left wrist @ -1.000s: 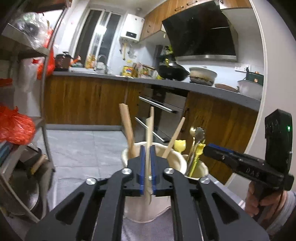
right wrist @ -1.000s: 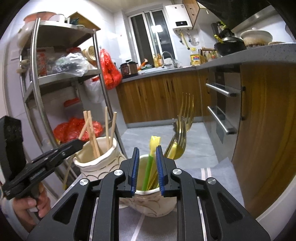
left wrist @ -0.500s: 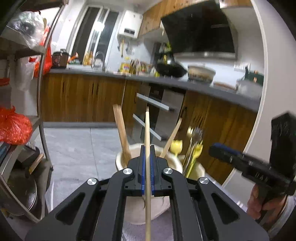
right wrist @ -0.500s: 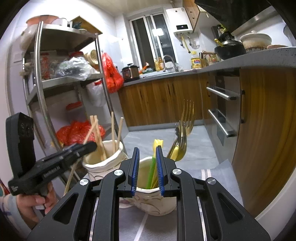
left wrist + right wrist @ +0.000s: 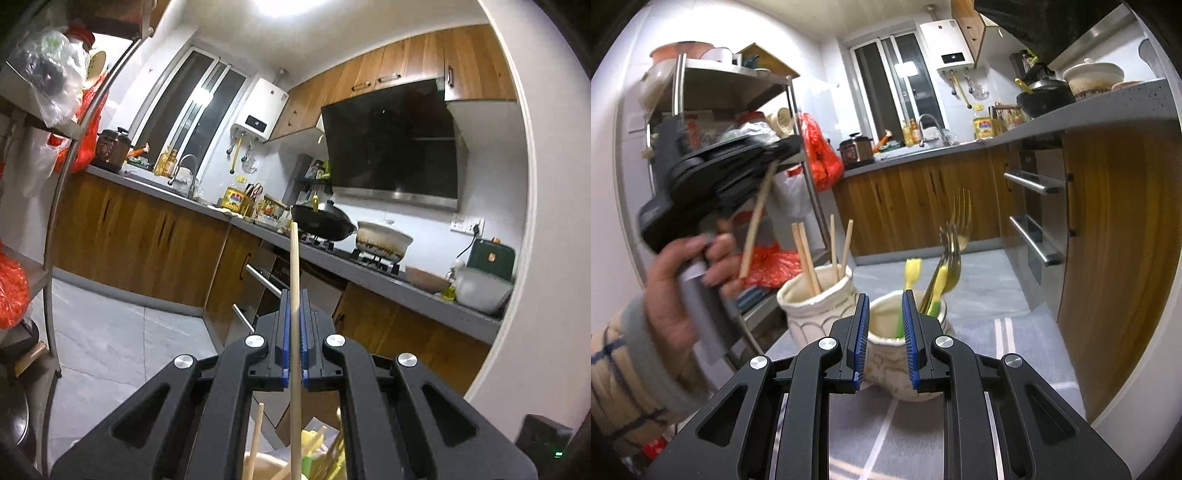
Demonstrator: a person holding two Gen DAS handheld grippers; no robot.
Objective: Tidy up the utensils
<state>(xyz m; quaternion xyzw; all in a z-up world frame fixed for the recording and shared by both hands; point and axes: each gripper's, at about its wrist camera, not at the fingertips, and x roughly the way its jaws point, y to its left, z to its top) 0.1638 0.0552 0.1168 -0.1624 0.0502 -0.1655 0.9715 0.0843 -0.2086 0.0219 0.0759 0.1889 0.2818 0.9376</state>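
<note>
— Over on the left, the left gripper [image 5: 775, 157] pinches a wooden chopstick [image 5: 756, 221] well above the chopstick jar [image 5: 816, 302].
— And rightward?
— The fork jar [image 5: 886, 347] stands just beside it; the right gripper [image 5: 884, 332] hovers there, jaws spread, holding nothing.
— Risk?
— I'd guess the tilted chopstick could swivel in that thin pinch and miss a jar mouth.

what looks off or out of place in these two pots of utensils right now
Nothing is spilled or broken. One chopstick is out of the chopstick pot, pinched in the left gripper and hanging tilted above it. The fork pot stands upright with its forks fanned out. The right gripper holds nothing.
</note>
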